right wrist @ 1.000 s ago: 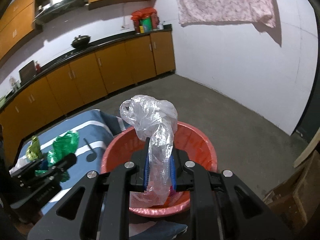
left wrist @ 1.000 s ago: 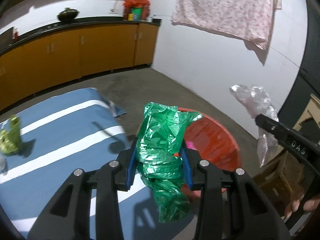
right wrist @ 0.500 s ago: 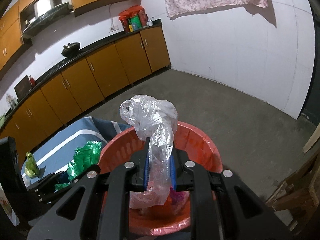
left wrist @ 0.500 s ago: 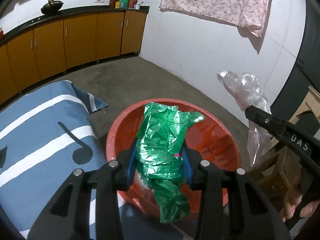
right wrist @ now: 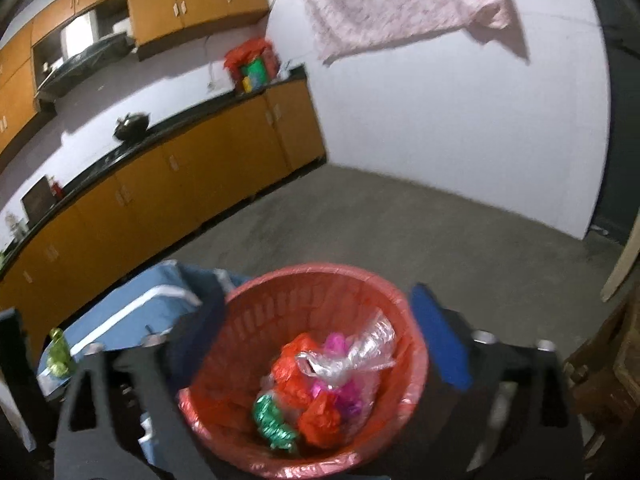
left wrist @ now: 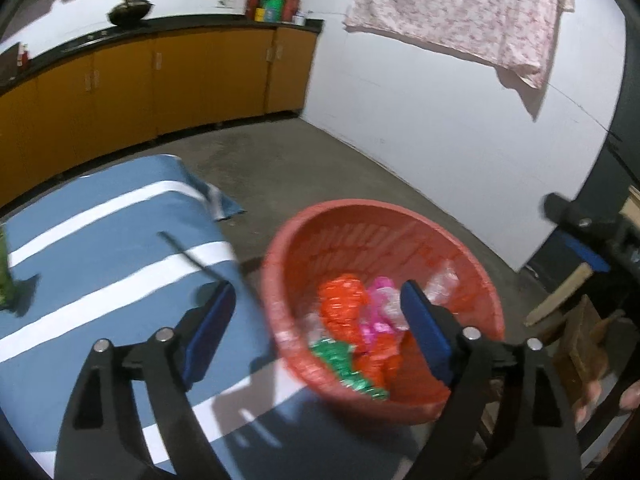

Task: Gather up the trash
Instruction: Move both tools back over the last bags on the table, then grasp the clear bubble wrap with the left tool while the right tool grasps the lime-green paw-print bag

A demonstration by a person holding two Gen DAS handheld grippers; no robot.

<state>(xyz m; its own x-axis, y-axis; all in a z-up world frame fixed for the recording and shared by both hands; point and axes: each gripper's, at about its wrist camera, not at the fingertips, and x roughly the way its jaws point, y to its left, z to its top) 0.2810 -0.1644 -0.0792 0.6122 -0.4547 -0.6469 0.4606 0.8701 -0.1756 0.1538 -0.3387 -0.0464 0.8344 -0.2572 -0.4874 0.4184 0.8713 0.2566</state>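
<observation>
A red plastic basket stands on the floor beside the blue striped table. In it lie a green bag, orange and pink bags and a clear plastic bag. My left gripper is open and empty above the basket's near rim. My right gripper is open and empty over the basket; its tip also shows at the right of the left wrist view. The green bag lies at the basket's bottom.
A blue cloth with white stripes covers the table to the left; a green crumpled item lies on it. Orange cabinets line the far wall. Wooden pieces stand to the right. A pink cloth hangs on the white wall.
Both grippers have opened. The green bag and the clear bag have dropped into the red basket. Both views have shifted and blurred.
</observation>
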